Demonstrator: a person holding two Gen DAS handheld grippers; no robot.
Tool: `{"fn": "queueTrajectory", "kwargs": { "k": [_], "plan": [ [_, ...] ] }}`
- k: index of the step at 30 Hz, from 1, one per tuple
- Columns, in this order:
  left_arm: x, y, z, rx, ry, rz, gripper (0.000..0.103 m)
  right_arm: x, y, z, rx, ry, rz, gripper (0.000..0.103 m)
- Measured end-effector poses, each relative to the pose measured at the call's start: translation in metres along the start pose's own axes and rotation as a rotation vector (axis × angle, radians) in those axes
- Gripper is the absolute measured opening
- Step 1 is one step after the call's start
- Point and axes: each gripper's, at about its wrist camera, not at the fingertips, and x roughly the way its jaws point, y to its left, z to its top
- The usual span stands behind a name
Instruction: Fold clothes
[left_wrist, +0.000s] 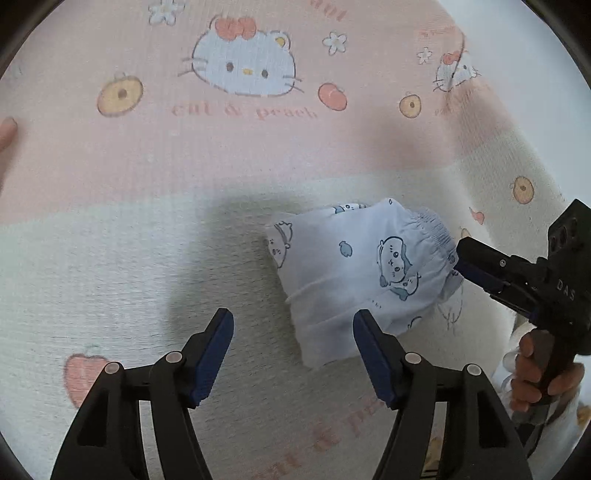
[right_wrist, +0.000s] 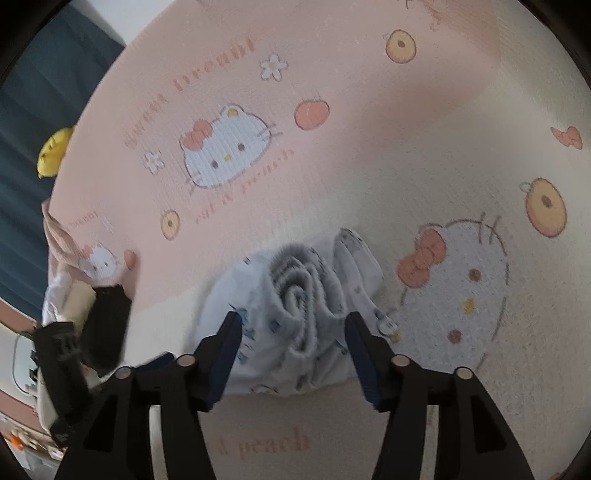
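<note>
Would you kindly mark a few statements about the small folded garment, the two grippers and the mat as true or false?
1. The small pale-blue cartoon-print shorts lie on the pink-and-cream cat-print mat. True.
2. The left gripper clamps the shorts. False: its jaws are open, with only mat between them.
3. The right gripper is at the shorts' elastic waistband. True.
4. The shorts are spread out flat. False: they are folded into a compact bundle.

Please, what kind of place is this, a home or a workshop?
Probably a home, perhaps a bedroom. A pink and cream cartoon cat blanket covers the surface, small printed shorts lie folded on it, and a yellow soft toy sits past its edge.
</note>
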Motion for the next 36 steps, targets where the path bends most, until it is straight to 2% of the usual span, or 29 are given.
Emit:
{"fn": "queueTrajectory", "kwargs": {
  "k": [3, 11, 15, 16, 17, 19, 20, 21, 22, 23, 30, 33, 34, 35, 36],
  "plan": [
    [0.007, 0.006, 0.007, -0.036, 0.017, -0.022, 0.065, 0.008, 0.002, 0.004, -0.008, 0.001, -0.019, 0.060],
    [0.025, 0.009, 0.028, -0.051, 0.069, -0.047, 0.065, 0.034, -0.017, 0.015, 0.116, 0.044, -0.036, 0.060],
    [0.032, 0.012, 0.031, -0.076, 0.089, -0.063, 0.065, 0.037, -0.014, 0.015, 0.093, 0.025, -0.038, 0.060],
    [0.033, 0.012, 0.031, -0.084, 0.093, -0.067, 0.065, 0.038, -0.011, 0.014, 0.069, 0.018, -0.043, 0.054],
    [0.034, 0.013, 0.032, -0.086, 0.096, -0.066, 0.065, 0.038, -0.008, 0.014, 0.045, 0.011, -0.048, 0.034],
    [0.032, 0.011, 0.031, -0.077, 0.093, -0.058, 0.065, 0.038, -0.002, 0.015, -0.001, -0.003, -0.062, 0.025],
    [0.032, 0.010, 0.031, -0.073, 0.092, -0.055, 0.065, 0.036, 0.001, 0.015, -0.019, -0.016, -0.070, 0.016],
    [0.031, 0.010, 0.030, -0.071, 0.090, -0.054, 0.065, 0.034, 0.003, 0.016, -0.024, -0.027, -0.070, 0.014],
    [0.031, 0.010, 0.030, -0.070, 0.089, -0.054, 0.065, 0.029, 0.003, 0.018, -0.021, -0.047, -0.073, 0.004],
    [0.031, 0.010, 0.031, -0.070, 0.089, -0.056, 0.065, 0.024, 0.003, 0.019, -0.017, -0.069, -0.077, 0.003],
    [0.035, 0.018, 0.028, -0.112, 0.097, -0.061, 0.065, 0.013, -0.009, 0.028, 0.025, -0.053, -0.067, 0.003],
    [0.026, 0.018, 0.029, -0.117, 0.070, -0.061, 0.065, 0.013, -0.005, 0.025, 0.035, -0.029, 0.008, 0.004],
    [0.022, 0.018, 0.030, -0.119, 0.053, -0.062, 0.065, 0.013, -0.002, 0.024, 0.025, -0.015, 0.004, 0.013],
    [0.016, 0.019, 0.031, -0.128, 0.034, -0.070, 0.065, 0.013, 0.000, 0.023, 0.019, -0.009, -0.008, 0.029],
    [0.012, 0.021, 0.032, -0.141, 0.014, -0.088, 0.065, 0.013, 0.001, 0.022, 0.013, -0.007, -0.011, 0.036]
  ]
}}
